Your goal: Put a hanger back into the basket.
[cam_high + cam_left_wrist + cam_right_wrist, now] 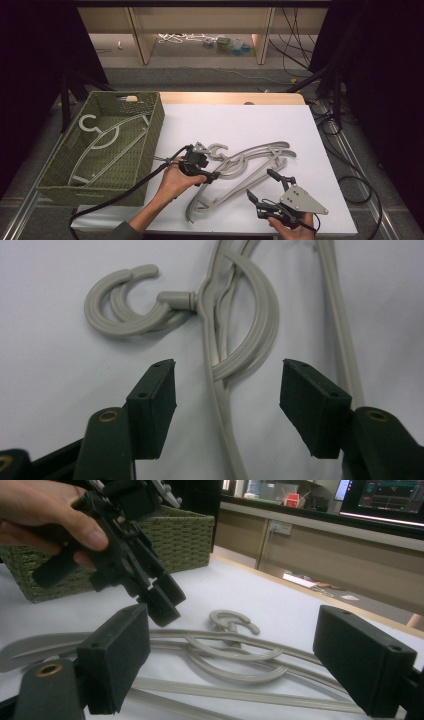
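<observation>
hangers [250, 165] on worktop: light, stiff, slick plastic, tangled. left gripper [227, 385] fingers apart, astride a neck; grab there, hook at 11 o'clock. right gripper [264, 189] fingers apart, empty.

Grey plastic hangers [252, 162], stacked and overlapping, lie flat on the white worktop [235, 122] just right of the green basket [152, 137]; their open C-shaped hooks [125, 305] nest together, arms crossing beneath.
</observation>
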`<state>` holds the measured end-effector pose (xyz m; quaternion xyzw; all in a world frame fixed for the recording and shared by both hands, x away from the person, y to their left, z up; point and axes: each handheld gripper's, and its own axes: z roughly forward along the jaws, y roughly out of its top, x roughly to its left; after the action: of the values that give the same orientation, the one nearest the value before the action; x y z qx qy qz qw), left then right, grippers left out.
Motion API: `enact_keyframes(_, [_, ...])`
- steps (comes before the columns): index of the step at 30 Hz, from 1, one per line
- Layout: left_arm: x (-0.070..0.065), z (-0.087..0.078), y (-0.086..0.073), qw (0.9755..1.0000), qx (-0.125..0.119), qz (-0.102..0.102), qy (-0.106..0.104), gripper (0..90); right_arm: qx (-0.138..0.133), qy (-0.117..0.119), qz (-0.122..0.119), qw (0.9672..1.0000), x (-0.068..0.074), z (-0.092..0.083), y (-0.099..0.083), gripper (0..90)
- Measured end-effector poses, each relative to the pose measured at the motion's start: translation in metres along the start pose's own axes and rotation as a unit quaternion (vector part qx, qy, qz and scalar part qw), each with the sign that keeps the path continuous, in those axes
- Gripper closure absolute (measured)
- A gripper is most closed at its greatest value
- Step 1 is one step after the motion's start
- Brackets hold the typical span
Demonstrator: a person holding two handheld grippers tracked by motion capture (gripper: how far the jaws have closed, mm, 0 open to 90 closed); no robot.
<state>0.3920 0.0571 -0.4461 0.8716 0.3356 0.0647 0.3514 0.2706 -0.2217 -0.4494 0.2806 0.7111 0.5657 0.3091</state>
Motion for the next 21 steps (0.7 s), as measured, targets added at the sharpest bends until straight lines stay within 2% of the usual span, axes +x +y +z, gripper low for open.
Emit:
enact_keyframes(1, [0.001, 0.001, -0.001, 0.9999, 0.01, -0.001, 0.003, 39.0, 0.005, 0.004, 0.006, 1.0, 0.001, 0.0, 0.0, 16.0])
enact_keyframes(4, [0.001, 0.007, -0.003, 0.9999, 0.008, -0.005, 0.004, 39.9, 0.008, 0.006, -0.001, 1.0, 0.001, -0.001, 0.001, 16.0])
enact_keyframes(5, [0.003, 0.007, -0.003, 0.9998, 0.019, 0.004, 0.004, 40.2, 0.001, 0.001, -0.007, 1.0, 0.0, 0.0, 0.001, 16.0])
enact_keyframes(6, [0.003, 0.008, -0.004, 0.9997, 0.024, 0.004, 0.003, 40.7, 0.005, 0.003, -0.002, 1.0, 0.001, -0.001, 0.001, 16.0])
enact_keyframes(7, [0.002, 0.01, -0.005, 0.9999, 0.017, -0.004, 0.001, 41.8, 0.003, 0.002, -0.007, 1.0, 0.0, 0.0, 0.001, 16.0])
enact_keyframes(8, [0.004, 0.009, -0.005, 0.9991, 0.039, 0.016, -0.001, 43.9, 0.004, 0.002, -0.006, 1.0, 0.001, 0.0, 0.001, 16.0])
enact_keyframes(9, [0.004, 0.01, -0.005, 0.999, 0.041, 0.016, -0.003, 44.8, 0.005, 0.004, -0.003, 1.0, 0.001, -0.001, 0.001, 16.0])
enact_keyframes(10, [0.003, 0.013, -0.006, 0.9995, 0.031, 0.006, -0.005, 46.7, 0.004, 0.003, -0.004, 1.0, 0.001, 0.0, 0.001, 16.0])
enact_keyframes(11, [0.004, 0.012, -0.006, 0.9988, 0.045, 0.02, 0.0, 48.3, 0.004, 0.003, -0.003, 1.0, 0.001, 0.0, 0.001, 16.1])
enact_keyframes(12, [0.0, 0.016, -0.007, 0.9996, 0.029, 0.004, -0.002, 48.8, 0.003, 0.002, -0.007, 1.0, 0.0, 0.0, 0.001, 16.1])
enact_keyframes(13, [0.0, 0.017, -0.007, 0.9991, 0.04, 0.01, -0.006, 49.7, 0.004, 0.002, -0.006, 1.0, 0.0, 0.0, 0.001, 16.1])
enact_keyframes(14, [0.0, 0.018, -0.006, 0.9982, 0.053, 0.026, -0.01, 50.4, 0.004, 0.002, -0.006, 1.0, 0.0, 0.0, 0.001, 16.0])
enact_keyframes(15, [-0.004, 0.022, -0.007, 0.9991, 0.039, 0.01, -0.013, 51.1, 0.004, 0.003, -0.006, 1.0, 0.0, 0.0, 0.001, 16.0])
enact_keyframes(17, [-0.001, 0.023, -0.007, 0.9978, 0.058, 0.026, -0.022, 54.8, 0.007, 0.005, 0.001, 1.0, 0.001, -0.001, 0.001, 16.1])
enact_keyframes(18, [0.001, 0.024, -0.007, 0.9981, 0.056, 0.019, -0.018, 55.1, 0.006, 0.005, 0.0, 1.0, 0.001, -0.001, 0.001, 16.1])
enact_keyframes(19, [-0.001, 0.026, -0.007, 0.9989, 0.043, 0.001, -0.016, 55.4, 0.0, 0.002, -0.009, 1.0, 0.0, -0.001, 0.001, 16.1])
enact_keyframes(20, [-0.001, 0.025, -0.007, 0.999, 0.042, 0.001, -0.016, 55.4, 0.002, 0.006, -0.006, 1.0, 0.0, -0.001, 0.001, 16.1])
enact_keyframes(21, [0.0, 0.024, -0.007, 0.9984, 0.053, 0.014, -0.017, 56.5, 0.001, 0.006, -0.009, 0.9999, -0.001, -0.001, 0.001, 16.1])
